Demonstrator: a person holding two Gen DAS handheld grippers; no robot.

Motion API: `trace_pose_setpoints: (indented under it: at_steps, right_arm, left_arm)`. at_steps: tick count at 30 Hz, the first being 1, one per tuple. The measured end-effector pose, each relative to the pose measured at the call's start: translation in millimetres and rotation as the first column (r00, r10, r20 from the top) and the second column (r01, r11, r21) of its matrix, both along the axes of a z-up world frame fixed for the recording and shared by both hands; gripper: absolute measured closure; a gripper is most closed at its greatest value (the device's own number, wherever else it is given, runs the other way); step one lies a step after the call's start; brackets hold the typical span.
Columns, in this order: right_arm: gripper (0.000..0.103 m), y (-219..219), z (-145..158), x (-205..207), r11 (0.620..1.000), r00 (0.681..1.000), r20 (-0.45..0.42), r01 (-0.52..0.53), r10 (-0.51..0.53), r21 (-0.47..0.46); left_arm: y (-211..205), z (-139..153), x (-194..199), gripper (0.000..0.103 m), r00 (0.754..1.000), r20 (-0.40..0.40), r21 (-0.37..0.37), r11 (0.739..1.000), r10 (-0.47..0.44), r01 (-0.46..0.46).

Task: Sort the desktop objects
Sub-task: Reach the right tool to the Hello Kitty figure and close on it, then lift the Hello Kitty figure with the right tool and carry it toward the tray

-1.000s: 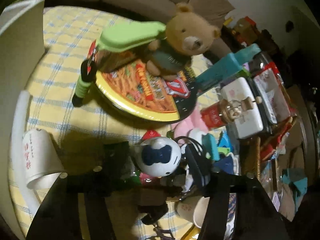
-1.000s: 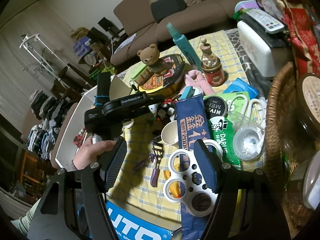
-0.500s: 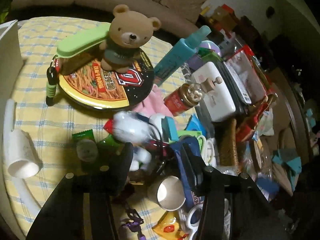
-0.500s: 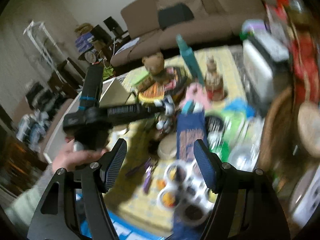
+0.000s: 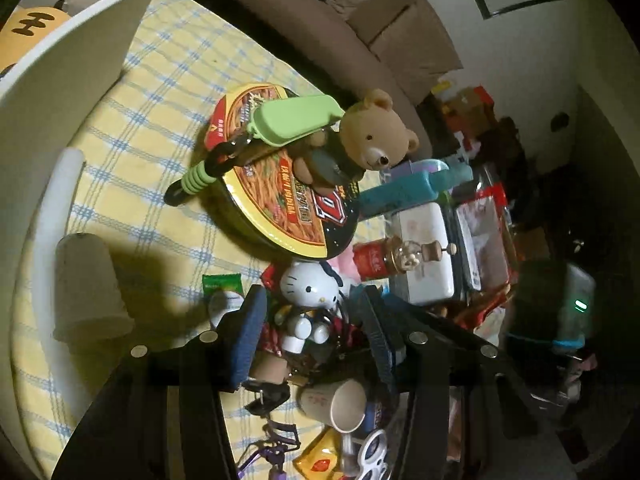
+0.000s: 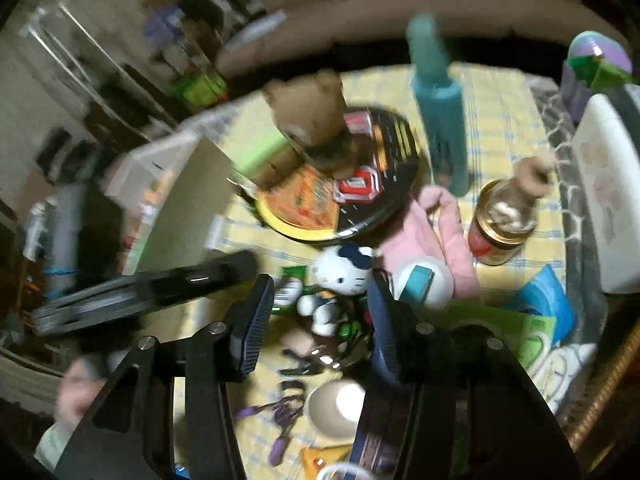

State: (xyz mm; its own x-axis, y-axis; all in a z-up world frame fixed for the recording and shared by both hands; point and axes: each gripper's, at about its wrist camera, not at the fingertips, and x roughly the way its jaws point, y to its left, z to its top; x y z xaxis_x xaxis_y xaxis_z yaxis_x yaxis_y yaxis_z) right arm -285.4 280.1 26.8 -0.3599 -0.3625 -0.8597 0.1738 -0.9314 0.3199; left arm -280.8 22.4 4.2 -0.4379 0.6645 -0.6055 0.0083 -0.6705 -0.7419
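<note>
- both grippers have swung onto the small white glossy cat figurine (image 5: 308,288), which stands near centre, just this side of the round noodle bowl (image 5: 280,184).
- left gripper (image 5: 312,336) gapes wide, empty; right gripper (image 6: 320,316) likewise.
- figurine looks hard, light, slick; pinch the head sides.
- its feet vanish among clutter; right view is blurred.

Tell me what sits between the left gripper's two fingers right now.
In the left wrist view, the white cat figurine stands between the open left gripper fingers, untouched. Cluttered small items lie under it.
</note>
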Motion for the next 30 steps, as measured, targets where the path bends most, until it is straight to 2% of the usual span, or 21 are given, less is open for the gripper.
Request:
trace_pose_setpoints:
  at_steps: [7, 9, 14, 16, 19, 23, 25, 27, 28, 30]
  right_arm:
    - [0.055, -20.5, -39.3, -18.3, 0.998, 0.997, 0.070, -0.036, 0.031, 0.060]
    - [0.058, -26.7, -43.7, -22.7, 0.992, 0.998, 0.040, -0.062, 0.058, 0.112]
    - [0.058, -30.3, -35.4, -5.5, 0.984, 0.994, -0.058, -0.083, 0.093, 0.160]
    - [0.059, -28.2, -21.4, 11.9, 0.983, 0.987, -0.131, -0.073, 0.096, 0.168]
    - [0.060, -20.3, 14.1, 47.3, 0.989, 0.948, -0.305, -0.045, 0.086, 0.139]
    - [0.061, -17.5, 74.0, 89.1, 0.995, 0.859, -0.508, -0.010, 0.061, 0.104]
    - [0.061, -17.9, 100.6, 107.1, 0.996, 0.826, -0.562, 0.003, 0.045, 0.085]
    - [0.061, -23.9, 128.1, 119.7, 0.996, 0.796, -0.602, -0.003, 0.057, 0.091]
    - [0.062, -26.5, 140.9, 127.5, 0.996, 0.788, -0.612, -0.015, 0.068, 0.091]
    - [0.067, -33.0, 156.6, 138.8, 0.996, 0.787, -0.612, -0.030, 0.077, 0.088]
  left_arm:
    - [-1.4, -5.5, -1.5, 0.048, 1.000, 0.016, 0.044, 0.999, 0.003, -0.003]
    - [-2.0, -8.2, -1.8, 0.048, 1.000, 0.024, 0.052, 0.999, 0.001, -0.003]
    - [-6.1, -9.6, 1.5, 0.048, 1.000, 0.028, 0.061, 0.998, -0.002, 0.000]
    - [-8.5, -5.6, 6.2, 0.048, 1.000, 0.020, 0.071, 0.997, -0.001, 0.000]
    - [-11.3, 4.5, 15.9, 0.048, 1.000, 0.000, 0.089, 0.996, -0.002, 0.002]
    - [-10.8, 23.0, 33.1, 0.048, 0.999, -0.030, 0.118, 0.993, -0.028, 0.031]
    - [-12.4, 39.0, 46.1, 0.048, 0.997, -0.071, 0.127, 0.991, -0.041, 0.050]
    - [-14.0, 55.1, 58.9, 0.048, 0.992, -0.109, 0.103, 0.992, -0.055, 0.067]
    - [-15.4, 59.2, 64.3, 0.040, 0.990, -0.124, 0.102, 0.992, -0.062, 0.075]
    - [-18.5, 73.2, 79.3, 0.034, 0.983, -0.163, 0.104, 0.990, -0.081, 0.098]
